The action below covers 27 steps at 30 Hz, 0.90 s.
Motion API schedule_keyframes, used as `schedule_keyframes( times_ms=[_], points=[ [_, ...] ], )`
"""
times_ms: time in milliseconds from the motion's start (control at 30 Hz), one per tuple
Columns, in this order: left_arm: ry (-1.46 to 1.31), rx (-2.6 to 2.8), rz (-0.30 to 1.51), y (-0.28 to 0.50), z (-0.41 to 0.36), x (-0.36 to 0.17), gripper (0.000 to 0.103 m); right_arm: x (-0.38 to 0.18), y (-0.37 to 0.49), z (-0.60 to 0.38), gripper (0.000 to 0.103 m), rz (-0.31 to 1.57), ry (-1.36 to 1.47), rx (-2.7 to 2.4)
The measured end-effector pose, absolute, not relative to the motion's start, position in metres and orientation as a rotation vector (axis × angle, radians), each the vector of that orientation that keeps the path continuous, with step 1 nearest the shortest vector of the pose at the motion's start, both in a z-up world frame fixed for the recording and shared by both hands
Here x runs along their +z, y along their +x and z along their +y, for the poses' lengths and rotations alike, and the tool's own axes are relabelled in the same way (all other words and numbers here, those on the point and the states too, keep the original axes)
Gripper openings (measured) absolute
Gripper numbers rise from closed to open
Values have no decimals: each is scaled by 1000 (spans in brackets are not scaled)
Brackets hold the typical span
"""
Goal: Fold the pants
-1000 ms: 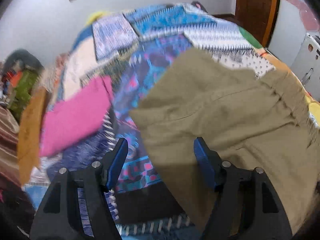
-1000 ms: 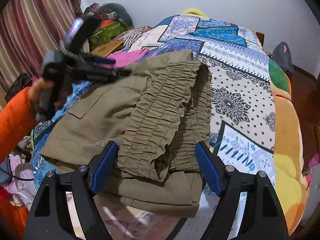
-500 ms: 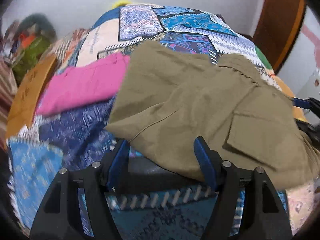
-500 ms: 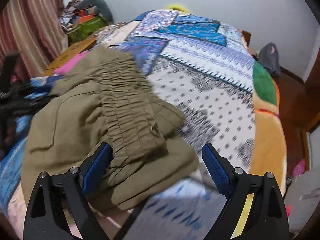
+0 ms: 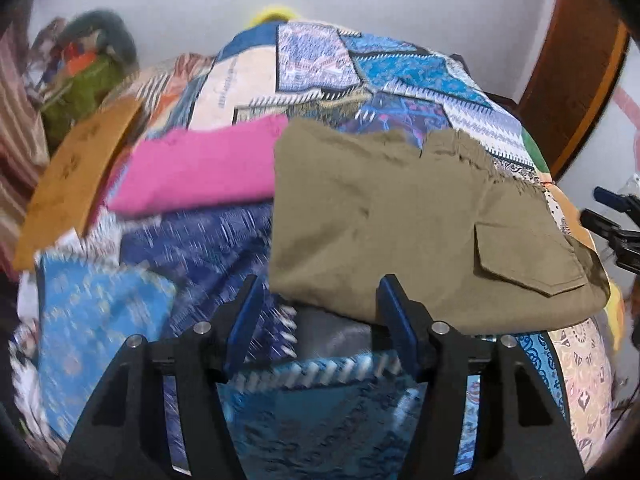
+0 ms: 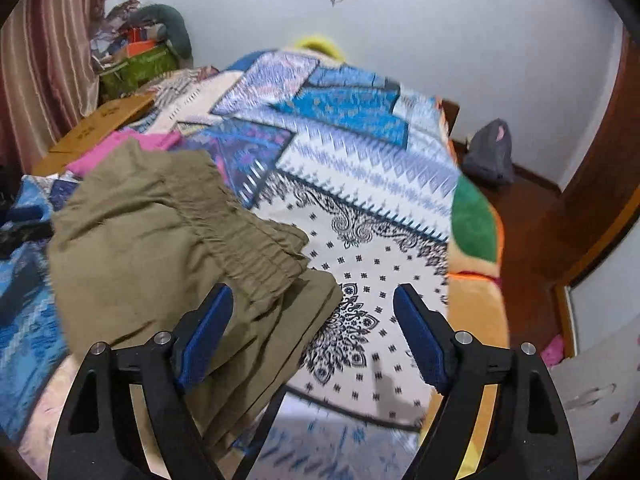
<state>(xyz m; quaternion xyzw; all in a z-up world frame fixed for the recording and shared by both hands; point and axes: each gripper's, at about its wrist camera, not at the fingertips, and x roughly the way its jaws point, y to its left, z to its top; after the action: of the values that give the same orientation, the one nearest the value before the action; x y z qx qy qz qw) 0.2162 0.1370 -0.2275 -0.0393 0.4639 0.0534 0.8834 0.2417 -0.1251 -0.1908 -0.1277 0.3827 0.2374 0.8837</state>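
The olive-green pants [image 5: 404,224] lie folded on the patchwork bed cover, a flapped pocket facing up. In the right wrist view the pants [image 6: 160,248] show their gathered elastic waistband toward the bed's middle. My left gripper [image 5: 320,312] is open and empty, just short of the fold's near edge. My right gripper [image 6: 312,328] is open and empty, above the waistband corner and the white patterned cover. The right gripper also shows at the far right of the left wrist view [image 5: 612,216].
A folded pink garment [image 5: 204,168] lies left of the pants. A brown cardboard box [image 5: 76,176] and a pile of bags [image 6: 140,52] sit at the bed's left side. A grey bag [image 6: 490,152] is on the floor right of the bed.
Both grippers have drawn back from the pants. The left view swung right and the right view swung toward the bed's right side. The pants lie still on the cover.
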Motion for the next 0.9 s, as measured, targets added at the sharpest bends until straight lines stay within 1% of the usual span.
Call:
schedule_keyframes(
  times_ms=[33,167,267,367,500,633,733,900],
  points=[
    [-73,99,956,219,139,-225,60,-185,233,-125,81,793,-251,506],
    [-39,54,962,237,139,-229,60,-178,209,-119,81,814,-195,533],
    [-8,79,998,246,138,-246,60,-194,196,-106,81,861,-195,543],
    [-38,79,1021,245,144,-263,61,-223,192,-96,81,922,-220,528],
    [-56,131,1000,234,153,-259,60,-232,205,-109,82,951,-143,531],
    [-6,196,1028,224,163,-267,57,-236,212,-112,82,925,-221,460],
    [-43,186,1021,213,171,-263,56,-230,219,-114,80,939,-226,465],
    [-94,148,957,206,172,-237,56,-194,220,-100,80,833,-318,488]
  ],
)
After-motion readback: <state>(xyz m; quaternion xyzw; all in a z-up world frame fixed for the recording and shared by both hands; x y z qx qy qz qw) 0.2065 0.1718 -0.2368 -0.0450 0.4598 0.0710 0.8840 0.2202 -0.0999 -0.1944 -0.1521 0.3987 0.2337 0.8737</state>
